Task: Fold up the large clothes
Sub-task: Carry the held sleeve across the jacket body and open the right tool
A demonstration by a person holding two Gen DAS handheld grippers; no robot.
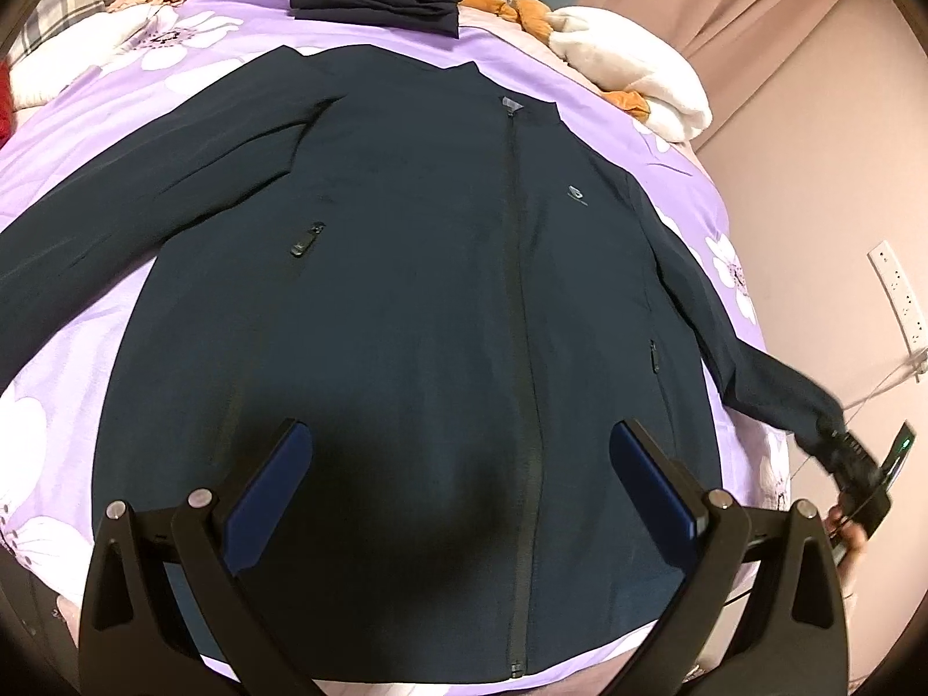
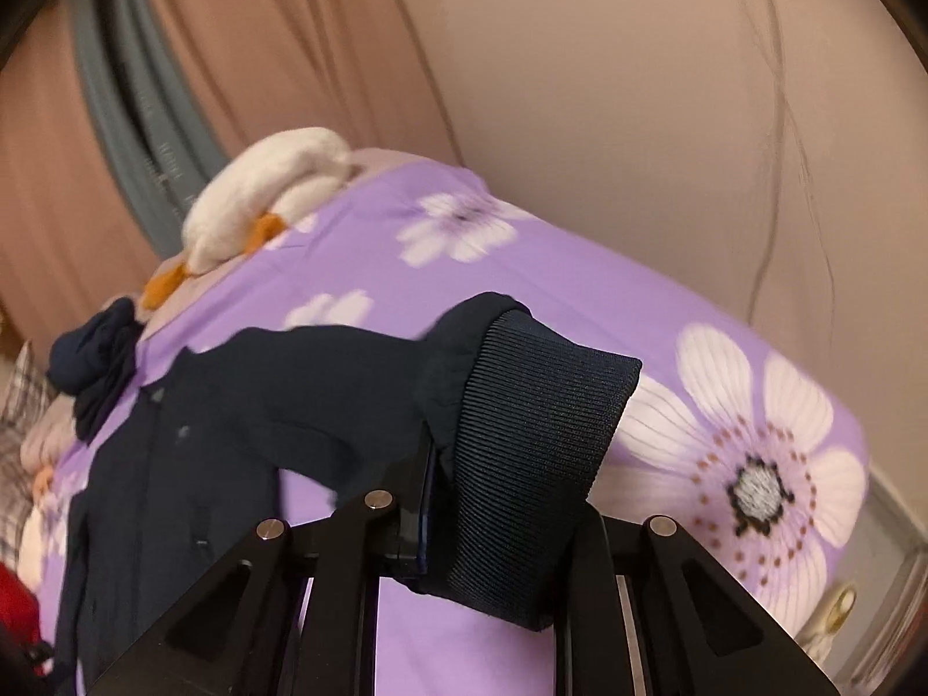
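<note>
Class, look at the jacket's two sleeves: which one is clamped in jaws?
The sleeve stretching toward the wall, its ribbed cuff pinched by the right gripper; the other sleeve lies flat and untouched.

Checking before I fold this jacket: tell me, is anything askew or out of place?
One thing: the jacket lies flat and zipped, but its sleeve cuff is lifted off the purple bedspread, pinched in the right gripper.

The left black two-finger tool (image 1: 458, 493) hangs with its blue-padded fingers (image 1: 267, 487) spread wide, gripping nothing. The right black tool (image 2: 499, 499) is clamped on a ribbed navy cuff (image 2: 533, 452), a hand (image 1: 849, 528) holding it.
</note>
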